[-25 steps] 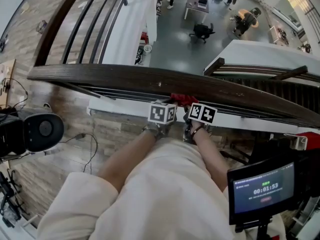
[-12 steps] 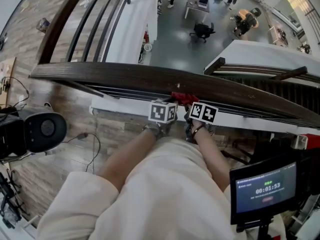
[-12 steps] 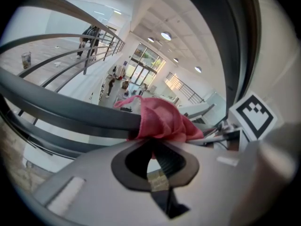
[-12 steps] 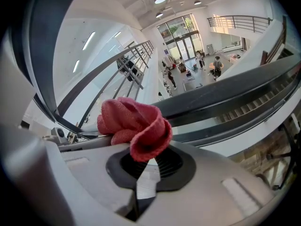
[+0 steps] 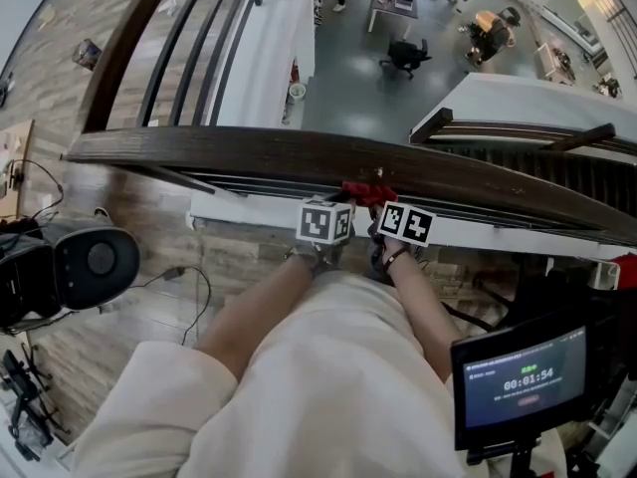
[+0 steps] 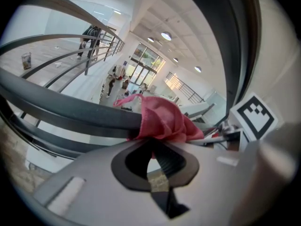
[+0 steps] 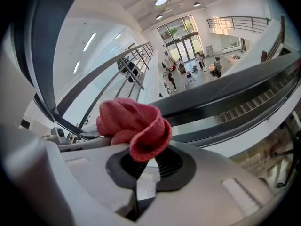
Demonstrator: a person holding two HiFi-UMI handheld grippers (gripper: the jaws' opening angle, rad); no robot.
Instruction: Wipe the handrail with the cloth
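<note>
Between the left jaws: the left gripper is nearly shut. It pinches one fold of the red cloth.
Between the right jaws: the right gripper is nearly shut too. The other end of the cloth is bunched up in its bite.
Both tools: they sit side by side, very near each other, and point down at the bar.
Cloth: it is pressed on the near top edge of the dark wooden handrail, about midway along the long bar.
What changed: since a second ago, the tools and the cloth seem to have slid a little toward the left end of the bar. The pinch on the cloth looks the same as it did, and no corner has slipped out.
What it means: I think the wiping is going on, in a short, slow stroke. Long bits of bar lie on both sides of the cloth. I cannot tell which bits are clean.
Farther out: a white ledge runs under the bar. A small screen stands at the lower right. A big hall with people lies far below.
</note>
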